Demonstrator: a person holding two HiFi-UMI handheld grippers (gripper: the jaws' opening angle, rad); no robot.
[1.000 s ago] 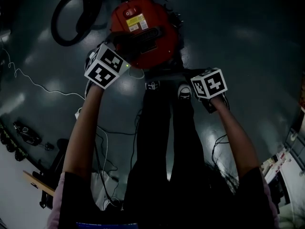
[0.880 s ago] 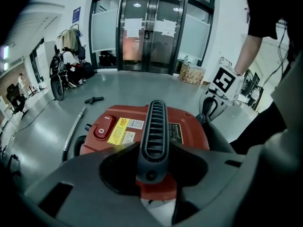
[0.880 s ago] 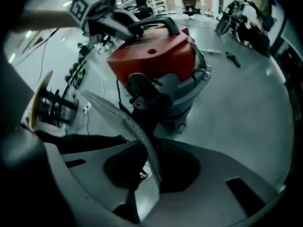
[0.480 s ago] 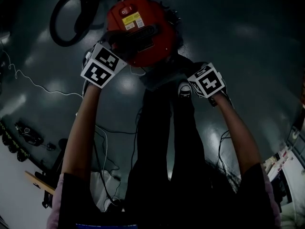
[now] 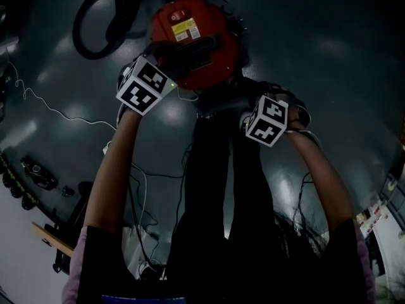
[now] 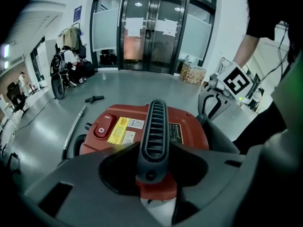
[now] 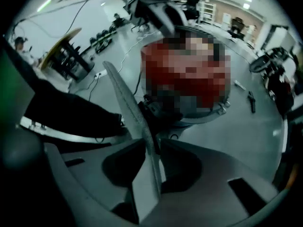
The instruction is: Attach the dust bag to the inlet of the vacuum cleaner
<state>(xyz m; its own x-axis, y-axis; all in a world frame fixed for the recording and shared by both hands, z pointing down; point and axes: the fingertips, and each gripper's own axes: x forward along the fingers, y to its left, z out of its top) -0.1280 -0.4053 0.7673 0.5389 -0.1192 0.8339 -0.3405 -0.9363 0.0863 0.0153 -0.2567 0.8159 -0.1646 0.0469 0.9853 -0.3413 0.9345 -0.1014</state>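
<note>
Left gripper [image 6: 152, 167]: jaws part-way closed, clamped on the black carry handle [image 6: 155, 122] on top of the red vacuum cleaner [image 6: 187, 129]. Right gripper [image 7: 151, 148]: jaws nearly together, pinching the thin grey edge of the dust bag [image 7: 127, 100]. The bag stands edge-on just beside the cleaner's lower body; inlet itself not made out. Risk, as judged: the grip is on a narrow strip only, so the bag could slip or fold when pushed at the inlet, and a skewed opening would not seat. Versus a second ago: right gripper has rolled and come in closer to the cleaner, bag with it; left unchanged on the handle.
</note>
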